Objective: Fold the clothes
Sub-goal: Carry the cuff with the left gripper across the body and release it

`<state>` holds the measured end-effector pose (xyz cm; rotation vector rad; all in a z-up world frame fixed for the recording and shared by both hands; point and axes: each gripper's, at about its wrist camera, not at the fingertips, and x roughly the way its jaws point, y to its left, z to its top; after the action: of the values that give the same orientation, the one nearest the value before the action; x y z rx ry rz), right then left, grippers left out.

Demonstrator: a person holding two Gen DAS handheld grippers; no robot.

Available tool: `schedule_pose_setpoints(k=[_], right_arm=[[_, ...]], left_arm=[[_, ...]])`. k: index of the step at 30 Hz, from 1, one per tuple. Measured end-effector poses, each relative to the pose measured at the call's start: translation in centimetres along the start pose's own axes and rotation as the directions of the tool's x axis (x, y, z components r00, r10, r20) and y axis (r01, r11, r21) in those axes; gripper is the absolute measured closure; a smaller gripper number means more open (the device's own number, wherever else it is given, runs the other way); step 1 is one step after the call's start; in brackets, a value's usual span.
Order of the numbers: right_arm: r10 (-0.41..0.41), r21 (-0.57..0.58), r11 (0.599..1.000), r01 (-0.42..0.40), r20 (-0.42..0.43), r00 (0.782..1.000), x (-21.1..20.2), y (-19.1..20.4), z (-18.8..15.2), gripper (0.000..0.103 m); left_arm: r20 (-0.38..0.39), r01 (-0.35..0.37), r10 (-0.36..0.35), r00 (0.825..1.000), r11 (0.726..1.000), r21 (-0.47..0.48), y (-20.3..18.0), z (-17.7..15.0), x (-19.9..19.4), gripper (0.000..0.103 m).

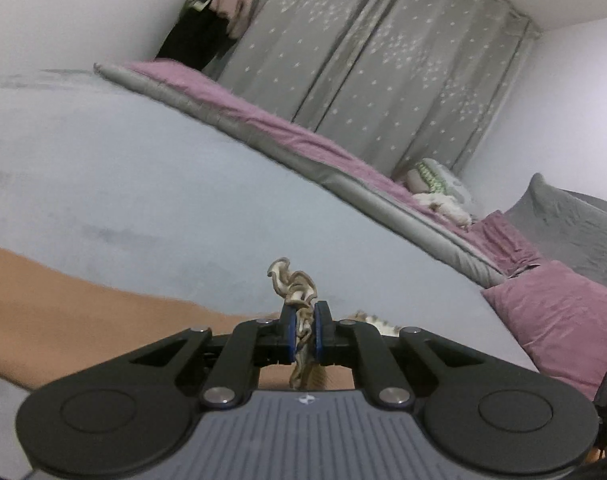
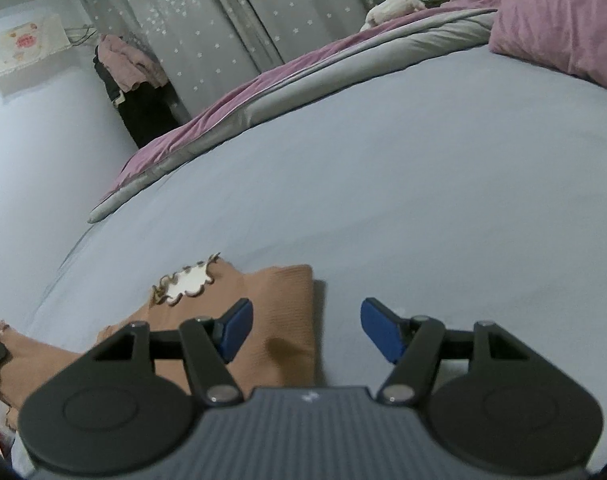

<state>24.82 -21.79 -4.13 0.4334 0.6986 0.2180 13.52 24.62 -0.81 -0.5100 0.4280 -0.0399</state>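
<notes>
Left gripper (image 1: 303, 332): jaws drawn almost together, pinching a scalloped cream trim (image 1: 293, 284) of the top; the ruffled edge stands up above the pads at 12 o'clock and more of it hangs down between the linkages.
Right gripper (image 2: 306, 330): jaws standing wide, nothing between the blue pads (image 2: 235, 330); it hovers over the right edge of the top, with the left pad above the cloth and the right pad above bare sheet.
Top (image 2: 271, 320): orange-tan knit garment, lying flat on the bed at the near edge; in the right wrist view it spreads from 9 o'clock to the centre, with its straight side edge running toward 12 o'clock.
Collar (image 2: 187, 282): cream scalloped piece on the top, at 11 o'clock from the right gripper, well apart from its pads.
Top, left wrist view (image 1: 63, 312): a broad tan band at 8 to 9 o'clock, running under the left gripper.
Sheet (image 1: 143, 184): pale blue-grey, covering the bed.
Quilt (image 2: 303, 80): grey with a mauve lining, along the far side of the bed.
Pillow (image 1: 563, 320): mauve, at 3 o'clock in the left wrist view.
Curtain (image 1: 383, 72): grey with white stars, behind the bed.
</notes>
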Motion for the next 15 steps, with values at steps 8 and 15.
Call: schedule_pose_setpoints(k=[8,15], right_arm=[[-0.056,-0.09,0.994,0.056,-0.004,0.998,2.3,3.3,-0.5,0.06],[-0.075,-0.087,0.993,0.077,0.022,0.997,3.8,3.5,-0.5,0.093]], left_arm=[[-0.006,-0.002,0.002,1.0,0.999,0.043,-0.2,-0.5,1.2,0.096],[0.01,0.024,-0.025,1.0,0.999,0.029,0.5,-0.4,1.1,0.096]])
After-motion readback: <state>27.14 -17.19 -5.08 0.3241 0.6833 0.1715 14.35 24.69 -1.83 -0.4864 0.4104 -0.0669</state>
